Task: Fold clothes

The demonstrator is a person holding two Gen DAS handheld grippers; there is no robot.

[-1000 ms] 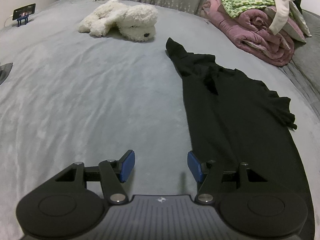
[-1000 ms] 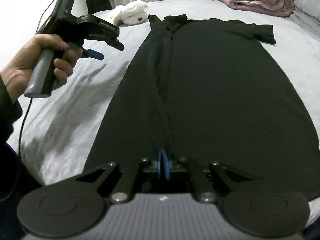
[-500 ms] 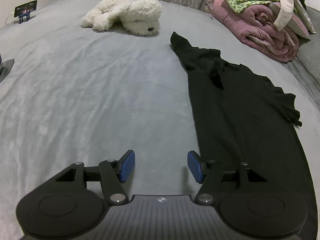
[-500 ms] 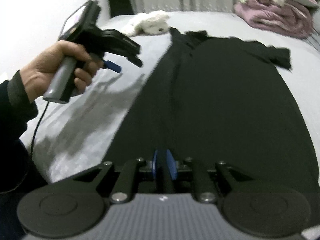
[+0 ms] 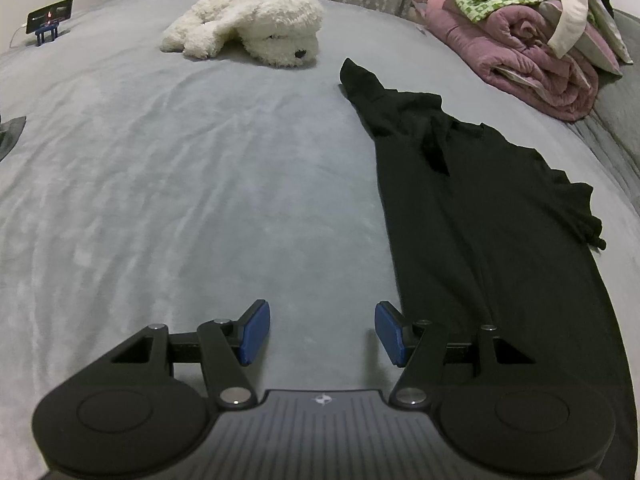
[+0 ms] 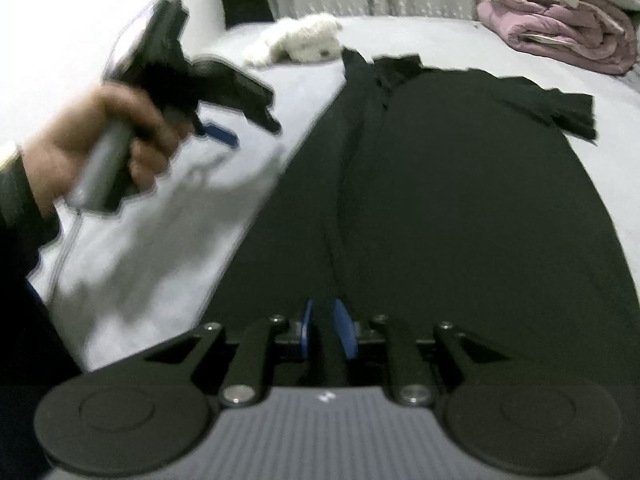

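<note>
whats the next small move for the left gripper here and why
Probably shift the left gripper right and lower it onto the near left edge of the black garment. Its jaws are open over bare grey bedding beside that edge, while the right gripper seems to be pinching a fold of the garment.

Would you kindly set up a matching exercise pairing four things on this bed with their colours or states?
Things:
1. plush dog
2. garment
3. rolled quilt
4. left tongs

States:
A. pink, bundled at the far right
B. open, above bare grey bedding
C. white, lying near the far edge
D. black, spread flat

Pairs: 1-C, 2-D, 3-A, 4-B
</note>
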